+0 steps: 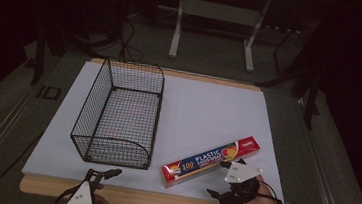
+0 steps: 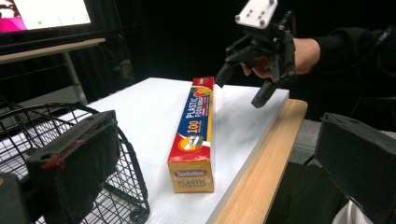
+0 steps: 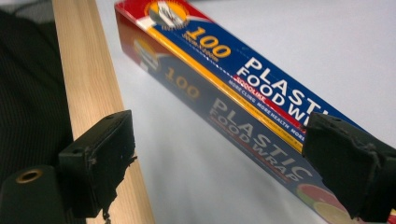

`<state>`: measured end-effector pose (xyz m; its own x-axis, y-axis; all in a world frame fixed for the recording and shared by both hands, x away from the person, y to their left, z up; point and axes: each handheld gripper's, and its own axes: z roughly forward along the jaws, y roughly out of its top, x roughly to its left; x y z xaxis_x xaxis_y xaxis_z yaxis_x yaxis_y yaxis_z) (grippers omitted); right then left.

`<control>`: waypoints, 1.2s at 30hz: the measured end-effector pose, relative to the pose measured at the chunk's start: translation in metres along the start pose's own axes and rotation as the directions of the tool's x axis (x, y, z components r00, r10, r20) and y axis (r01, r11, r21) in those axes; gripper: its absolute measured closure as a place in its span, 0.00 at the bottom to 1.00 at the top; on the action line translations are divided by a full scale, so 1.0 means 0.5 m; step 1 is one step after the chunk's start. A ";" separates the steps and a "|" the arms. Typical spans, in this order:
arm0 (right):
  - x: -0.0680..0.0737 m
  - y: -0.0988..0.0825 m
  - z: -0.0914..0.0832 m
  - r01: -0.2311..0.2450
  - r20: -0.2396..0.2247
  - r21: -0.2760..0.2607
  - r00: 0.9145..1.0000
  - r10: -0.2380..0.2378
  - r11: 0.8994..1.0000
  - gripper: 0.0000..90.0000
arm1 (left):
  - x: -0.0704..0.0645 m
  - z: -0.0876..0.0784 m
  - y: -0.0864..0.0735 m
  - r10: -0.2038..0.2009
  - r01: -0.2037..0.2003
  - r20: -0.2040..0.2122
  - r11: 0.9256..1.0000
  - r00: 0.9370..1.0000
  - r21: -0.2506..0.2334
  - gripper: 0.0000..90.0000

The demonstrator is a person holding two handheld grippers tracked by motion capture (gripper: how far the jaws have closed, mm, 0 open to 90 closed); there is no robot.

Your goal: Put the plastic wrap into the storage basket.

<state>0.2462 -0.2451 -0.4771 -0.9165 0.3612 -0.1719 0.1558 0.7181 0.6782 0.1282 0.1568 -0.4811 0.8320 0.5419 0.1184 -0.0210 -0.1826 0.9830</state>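
Item: wrap box, long carton lying flat on the white sheet, near the front edge, just right of the wire basket.

Right gripper: jaws spread wide, nothing held, poised over the box's near-right end; one jaw hangs above the carton, the other above bare sheet.

Left gripper: wide open, empty, resting at the table's front edge by the basket.

Handling, as it appears: you should straddle the carton across its narrow width, nearer the middle than the end, so it lifts level, then close squarely on the side faces.

Markings: "100", "PLASTIC FOOD WRAP"; end flap reads roughly "Sodolike"; smaller print partly legible.
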 end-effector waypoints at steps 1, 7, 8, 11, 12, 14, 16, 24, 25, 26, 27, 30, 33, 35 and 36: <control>-0.008 0.005 0.001 0.026 0.023 0.023 0.999 -0.026 0.999 0.11 | -0.001 0.000 0.000 0.005 -0.005 0.001 1.000 1.000 0.001 0.01; -0.031 0.018 0.002 0.066 0.020 0.091 0.997 -0.068 0.994 0.11 | -0.002 -0.001 0.002 0.012 -0.012 -0.005 1.000 1.000 -0.004 0.01; -0.036 0.022 0.001 0.076 0.023 0.108 0.997 -0.079 0.991 0.11 | -0.002 -0.001 0.002 0.013 -0.013 -0.005 1.000 1.000 -0.002 0.01; -0.043 0.032 0.002 0.096 0.025 0.154 0.995 -0.101 0.983 0.11 | -0.002 0.001 0.001 0.009 -0.009 0.004 1.000 1.000 0.001 0.01; -0.046 0.038 0.006 0.126 0.028 0.199 0.991 -0.134 0.972 0.11 | -0.003 0.001 0.002 0.010 -0.010 0.005 1.000 1.000 0.000 0.01; -0.050 0.044 0.008 0.140 0.015 0.239 0.989 -0.148 0.961 0.14 | -0.004 0.001 0.002 0.015 -0.015 0.003 1.000 1.000 -0.004 0.01; -0.054 0.049 0.008 0.158 0.001 0.253 0.987 -0.163 0.955 0.17 | -0.004 0.001 0.002 0.016 -0.016 0.001 1.000 1.000 -0.003 0.01; -0.069 0.077 0.015 0.210 -0.025 0.366 0.976 -0.217 0.906 0.14 | -0.005 0.002 0.002 0.031 -0.031 -0.005 0.999 0.999 0.006 0.01; -0.069 0.077 0.015 0.210 -0.025 0.366 0.976 -0.217 0.906 0.14 | -0.005 0.002 0.002 0.033 -0.033 -0.005 0.999 0.999 0.007 0.01; -0.070 0.081 0.017 0.223 -0.029 0.378 0.973 -0.230 0.899 0.14 | -0.005 0.002 0.002 0.034 -0.034 -0.006 0.999 0.999 0.007 0.01; -0.071 0.084 0.018 0.234 -0.033 0.385 0.970 -0.240 0.893 0.14 | -0.005 0.002 0.002 0.034 -0.034 -0.006 0.999 0.999 0.008 0.01; -0.081 0.098 0.021 0.264 -0.040 0.413 0.961 -0.272 0.872 0.14 | -0.005 0.002 0.002 0.035 -0.035 -0.004 0.999 0.999 0.007 0.01; -0.094 0.111 0.022 0.268 -0.047 0.432 0.960 -0.275 0.861 0.14 | -0.005 0.003 0.002 0.034 -0.034 -0.002 0.999 0.999 0.010 0.01; -0.102 0.121 0.027 0.278 -0.056 0.456 0.957 -0.285 0.845 0.14 | -0.005 0.003 0.001 0.034 -0.034 0.000 0.999 0.999 0.012 0.01; -0.104 0.123 0.029 0.281 -0.058 0.465 0.956 -0.288 0.839 0.13 | -0.005 0.003 0.001 0.038 -0.038 -0.003 0.999 0.999 0.014 0.01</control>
<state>0.3088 -0.2110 -0.4365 -0.9423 0.1037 -0.3183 0.0444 0.9811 0.1884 0.1269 0.1539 -0.4810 0.8290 0.5370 0.1561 -0.0449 -0.2143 0.9757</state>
